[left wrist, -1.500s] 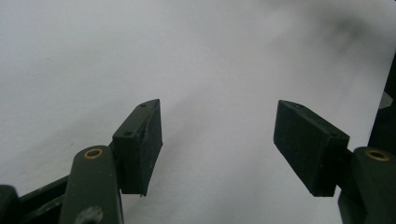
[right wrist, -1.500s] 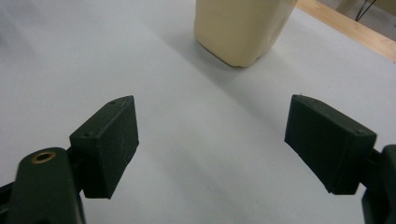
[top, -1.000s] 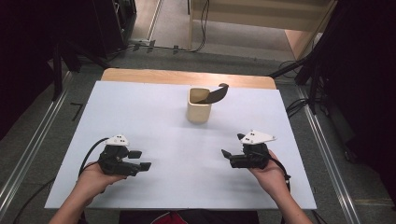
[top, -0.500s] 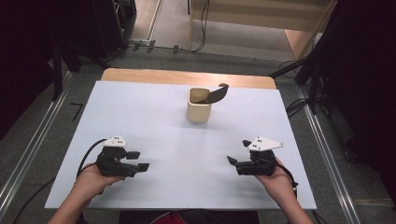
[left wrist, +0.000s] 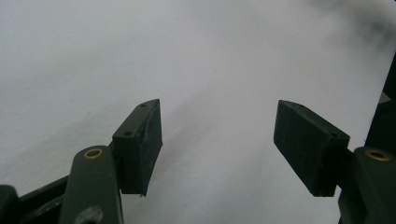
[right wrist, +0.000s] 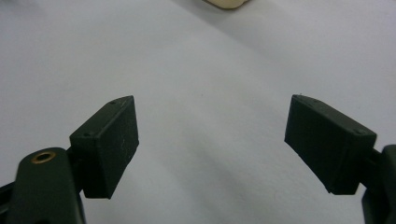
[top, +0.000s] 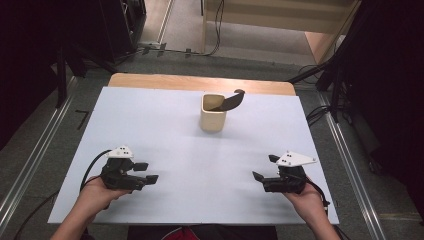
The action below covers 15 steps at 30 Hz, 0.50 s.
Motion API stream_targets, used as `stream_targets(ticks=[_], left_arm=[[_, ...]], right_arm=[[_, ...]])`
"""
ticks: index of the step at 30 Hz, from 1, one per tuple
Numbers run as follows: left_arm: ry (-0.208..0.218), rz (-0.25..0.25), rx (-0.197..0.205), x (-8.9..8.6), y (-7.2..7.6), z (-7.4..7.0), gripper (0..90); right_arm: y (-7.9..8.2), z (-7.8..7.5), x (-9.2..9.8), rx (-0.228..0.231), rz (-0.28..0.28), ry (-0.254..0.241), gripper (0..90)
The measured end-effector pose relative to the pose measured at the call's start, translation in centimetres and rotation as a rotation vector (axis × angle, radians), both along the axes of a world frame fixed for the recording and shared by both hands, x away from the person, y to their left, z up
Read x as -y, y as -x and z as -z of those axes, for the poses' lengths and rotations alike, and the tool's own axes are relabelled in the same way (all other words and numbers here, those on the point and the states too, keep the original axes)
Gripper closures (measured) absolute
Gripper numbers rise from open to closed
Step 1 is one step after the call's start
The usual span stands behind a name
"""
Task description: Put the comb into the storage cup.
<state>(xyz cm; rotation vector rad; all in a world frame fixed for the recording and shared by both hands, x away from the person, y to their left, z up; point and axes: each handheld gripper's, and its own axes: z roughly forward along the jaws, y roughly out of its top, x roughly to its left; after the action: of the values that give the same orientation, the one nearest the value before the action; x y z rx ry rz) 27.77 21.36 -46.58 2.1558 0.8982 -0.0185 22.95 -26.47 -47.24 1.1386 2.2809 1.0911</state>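
Cream-coloured and seemingly rigid and light, the cup (top: 213,115) stands upright at the far middle of the bench (top: 150,115) holding a dark curved utensil (top: 227,102), best pinched at its rim, well apart from the spread, empty left tongs (top: 148,172) and right tongs (top: 265,168).

Matt white table sheet (top: 190,150); smooth cream cup (top: 213,119).

A lab: white-topped table (top: 150,130), floor rails (top: 30,165), loose cables (top: 315,115).
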Motion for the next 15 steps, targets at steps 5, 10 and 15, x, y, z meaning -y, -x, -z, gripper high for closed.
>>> stream_targets(ticks=[5,10,15], left_arm=[[-0.003,-0.001,0.003,0.0,-0.05,0.02,34.1],[-0.01,0.001,0.009,-0.02,-0.16,0.12,34.0],[-0.013,0.001,0.012,0.0,-0.16,0.13,34.1]], right_arm=[[-0.13,0.21,0.1,0.001,-0.008,0.006,15.9],[-0.34,0.28,0.29,0.002,-0.01,0.004,15.9],[-0.37,0.34,0.32,-0.003,-0.009,0.013,15.9]])
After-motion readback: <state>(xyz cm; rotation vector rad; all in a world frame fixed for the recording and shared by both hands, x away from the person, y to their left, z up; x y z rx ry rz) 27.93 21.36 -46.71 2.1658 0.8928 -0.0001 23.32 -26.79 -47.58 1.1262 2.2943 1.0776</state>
